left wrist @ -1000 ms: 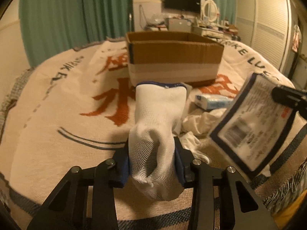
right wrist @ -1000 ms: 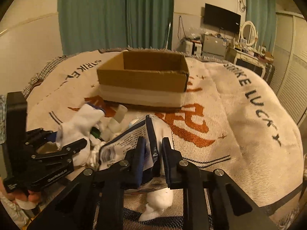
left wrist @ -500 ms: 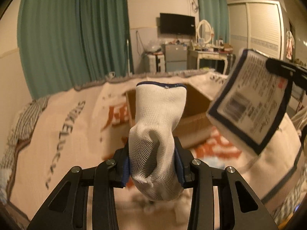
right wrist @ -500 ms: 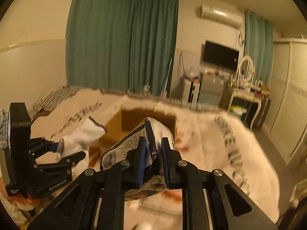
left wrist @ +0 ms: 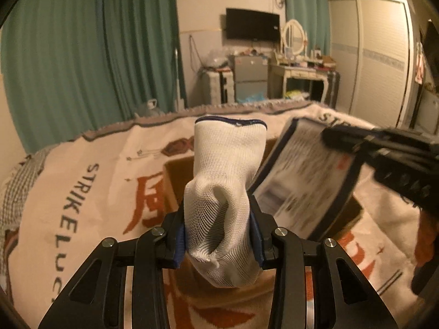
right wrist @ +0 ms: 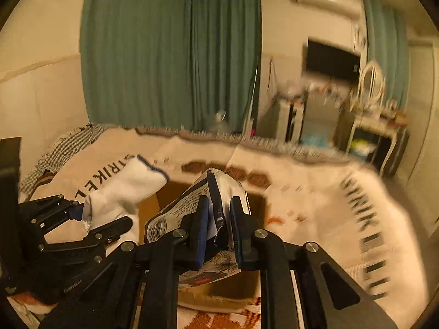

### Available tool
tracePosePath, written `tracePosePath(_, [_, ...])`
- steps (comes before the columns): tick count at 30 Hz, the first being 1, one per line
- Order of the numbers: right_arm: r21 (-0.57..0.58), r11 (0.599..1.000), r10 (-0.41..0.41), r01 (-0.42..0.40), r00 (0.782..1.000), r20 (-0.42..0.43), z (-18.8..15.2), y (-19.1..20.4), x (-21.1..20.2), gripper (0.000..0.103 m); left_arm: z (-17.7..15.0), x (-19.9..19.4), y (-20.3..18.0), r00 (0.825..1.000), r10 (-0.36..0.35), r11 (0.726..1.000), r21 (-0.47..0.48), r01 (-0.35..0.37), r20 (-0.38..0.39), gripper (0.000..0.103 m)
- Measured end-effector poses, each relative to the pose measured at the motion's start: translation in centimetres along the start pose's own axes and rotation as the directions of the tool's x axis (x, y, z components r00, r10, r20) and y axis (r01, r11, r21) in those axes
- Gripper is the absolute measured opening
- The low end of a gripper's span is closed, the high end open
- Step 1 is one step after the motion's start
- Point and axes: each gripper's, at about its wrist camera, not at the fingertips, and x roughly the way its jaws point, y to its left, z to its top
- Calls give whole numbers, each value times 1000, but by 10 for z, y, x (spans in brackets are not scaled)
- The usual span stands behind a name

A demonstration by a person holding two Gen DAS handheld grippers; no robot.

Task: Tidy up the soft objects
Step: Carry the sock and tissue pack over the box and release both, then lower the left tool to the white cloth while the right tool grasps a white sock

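My left gripper [left wrist: 219,227] is shut on a white knit glove [left wrist: 225,181] with a dark blue cuff, held up above the open cardboard box [left wrist: 178,175]. The glove also shows in the right wrist view [right wrist: 123,192], with the left gripper [right wrist: 93,219] at the left. My right gripper [right wrist: 218,224] is shut on a printed soft packet [right wrist: 175,208] with a dark blue border, held over the box [right wrist: 164,200]. In the left wrist view the packet [left wrist: 307,183] is blurred at the right, and the right gripper [left wrist: 343,139] clamps its top edge.
The box stands on a bed with a cream blanket [left wrist: 90,192] with orange characters and dark letters. Beyond the bed are teal curtains [left wrist: 90,54], a wall TV [left wrist: 252,27], a small fridge [left wrist: 249,76], a dressing table [left wrist: 301,76] and a white wardrobe [left wrist: 370,54].
Both grippers, still holding the glove and the packet, have risen from the bed and moved forward over the box. The right wrist view is blurred from motion.
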Motion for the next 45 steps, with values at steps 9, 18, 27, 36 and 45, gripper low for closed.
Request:
tracePosePath(9, [60, 998, 32, -26, 995, -96, -18, -11, 43, 51, 1, -6, -2, 999, 21, 1000, -4, -21, 35, 78])
tracePosePath(18, [35, 999, -37, 36, 999, 31, 28, 10, -66, 57, 37, -118, 3, 981, 70, 998, -8, -69, 181, 85])
tracePosePath(27, [-4, 992, -122, 123, 987, 107, 47, 41, -223, 95, 21, -239, 16, 957, 60, 998, -38, -52, 284, 96])
tracePosePath(36, [-47, 985, -165, 167, 985, 53, -35, 55, -276, 100, -57, -234, -9, 981, 59, 998, 7, -61, 186, 96])
tracePosePath(45, [12, 985, -170, 173, 977, -130, -162, 44, -196, 100, -133, -158, -38, 999, 49, 997, -66, -50, -18, 96])
